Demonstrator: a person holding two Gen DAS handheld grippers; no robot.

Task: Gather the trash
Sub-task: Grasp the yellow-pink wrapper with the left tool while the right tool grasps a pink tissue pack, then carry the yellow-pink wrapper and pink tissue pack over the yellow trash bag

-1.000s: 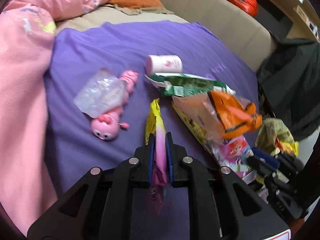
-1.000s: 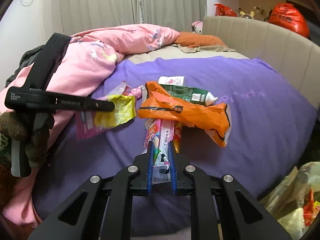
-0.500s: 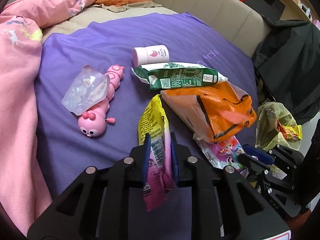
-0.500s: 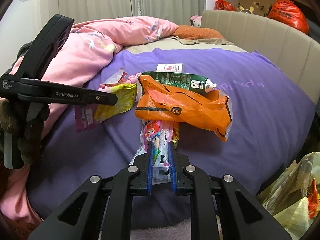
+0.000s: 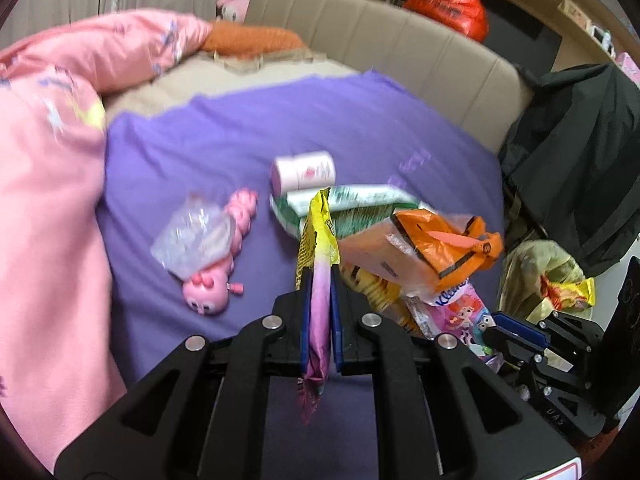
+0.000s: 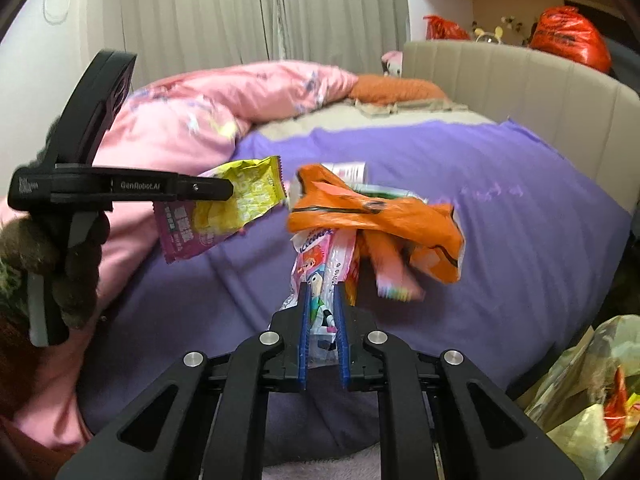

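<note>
Purple sheet (image 5: pixel 208 140) covers most of the bed; beige padded headboard (image 5: pixel 420 52) bounds its far and right edges. Pink duvet (image 5: pixel 44 200) heaped along the left side, overlapping the sheet's edge. Broad bare purple stretch toward the headboard in the right wrist view; clutter sits mid-bed.

Yellowish trash bag (image 6: pixel 592 392) beside the bed at lower right, wrappers showing inside.

Right gripper (image 6: pixel 321 304) holds a bunch clear of the sheet: pads clamped on a pink cartoon-printed tissue pack (image 6: pixel 320 264), with an orange plastic bag (image 6: pixel 376 216) draped over the top.

Left gripper (image 5: pixel 320 292), jaws just drawn closer, pinches a yellow-and-pink wrapper (image 5: pixel 318 240) edge-on; in the right wrist view it hangs free in the air above the duvet's edge, left of the orange bag.

Lying on the sheet: green-and-white packet (image 5: pixel 352 204), pink-and-white cup (image 5: pixel 304 172) on its side just behind it, pink caterpillar toy (image 5: pixel 224 264) with a clear crumpled wrapper (image 5: pixel 196 240) lying over it, near the duvet.
</note>
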